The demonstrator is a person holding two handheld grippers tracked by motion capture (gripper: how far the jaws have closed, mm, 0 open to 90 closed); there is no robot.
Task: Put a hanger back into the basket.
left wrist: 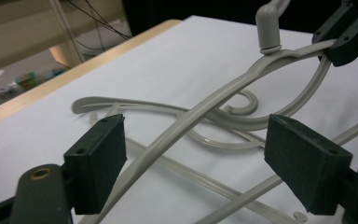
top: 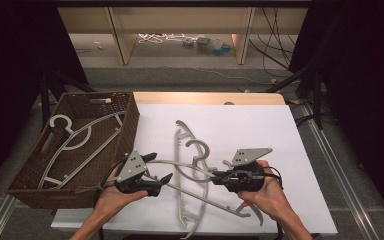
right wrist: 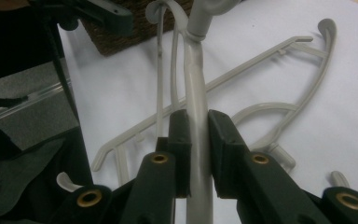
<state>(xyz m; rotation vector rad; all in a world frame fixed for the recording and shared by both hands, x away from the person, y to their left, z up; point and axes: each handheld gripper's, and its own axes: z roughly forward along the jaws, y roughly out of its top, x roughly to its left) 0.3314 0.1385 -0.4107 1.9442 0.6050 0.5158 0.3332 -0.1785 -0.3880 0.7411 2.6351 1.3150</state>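
Observation:
A grey plastic hanger (top: pixel 182 164) is raised slightly above the white table top (top: pixel 260 130). My right gripper (top: pixel 215 175) is shut on one shoulder arm of it, just below the hook (right wrist: pixel 196 93). My left gripper (top: pixel 162 166) is open, its jaws standing on either side of the other shoulder arm (left wrist: pixel 205 109) without touching it. A second grey hanger (top: pixel 178 131) lies flat on the table under the first and crosses it (right wrist: pixel 261 56) (left wrist: pixel 121 102).
A brown wicker basket (top: pixel 130 125) stands at the table's left edge with a third grey hanger (top: pixel 75 140) inside. Beyond the table's far edge lies floor with cables and shelf legs. The right part of the white top is bare.

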